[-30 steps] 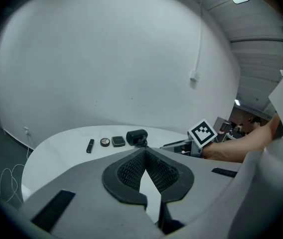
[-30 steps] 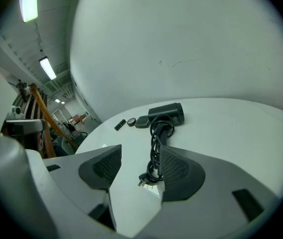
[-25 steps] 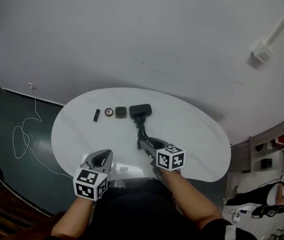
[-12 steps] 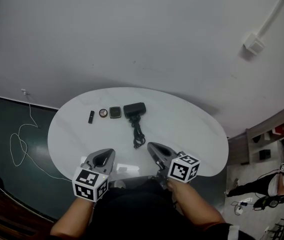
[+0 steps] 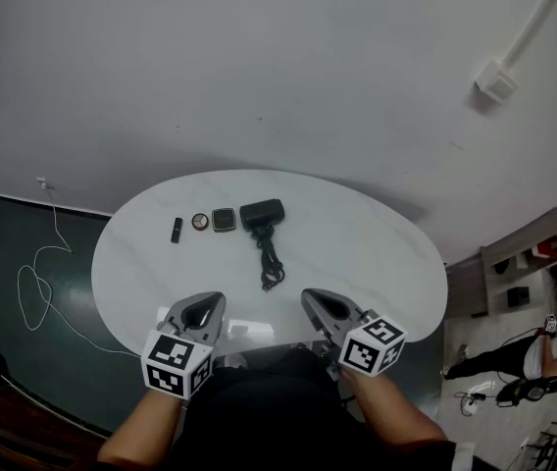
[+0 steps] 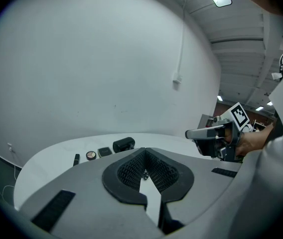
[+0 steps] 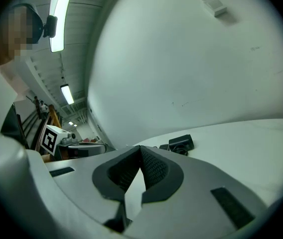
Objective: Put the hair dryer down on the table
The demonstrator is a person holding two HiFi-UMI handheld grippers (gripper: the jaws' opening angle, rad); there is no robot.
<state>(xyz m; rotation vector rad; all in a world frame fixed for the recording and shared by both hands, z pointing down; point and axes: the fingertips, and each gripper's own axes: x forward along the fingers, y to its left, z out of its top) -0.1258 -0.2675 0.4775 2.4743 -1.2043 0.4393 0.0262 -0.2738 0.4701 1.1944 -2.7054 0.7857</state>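
The black hair dryer (image 5: 262, 213) lies on the white oval table (image 5: 386, 263) at its far middle, its black cord (image 5: 271, 259) trailing toward me. It also shows in the left gripper view (image 6: 123, 144) and the right gripper view (image 7: 181, 143). My right gripper (image 5: 310, 296) hovers at the near table edge, shut and empty, well short of the cord. My left gripper (image 5: 208, 300) sits beside it at the near edge, also shut with nothing in it. The jaws meet at their tips in both gripper views, left gripper (image 6: 144, 151) and right gripper (image 7: 139, 148).
Left of the hair dryer stand a square compact (image 5: 224, 220), a round compact (image 5: 200, 222) and a small black tube (image 5: 177, 230). A white cable (image 5: 35, 285) lies on the dark floor at left. Shelving (image 5: 533, 263) stands at right. A white wall rises behind the table.
My right gripper has pulled back from the cord's near end toward me and its jaws have shut empty. The hair dryer lies still on the table. The left gripper has not moved.
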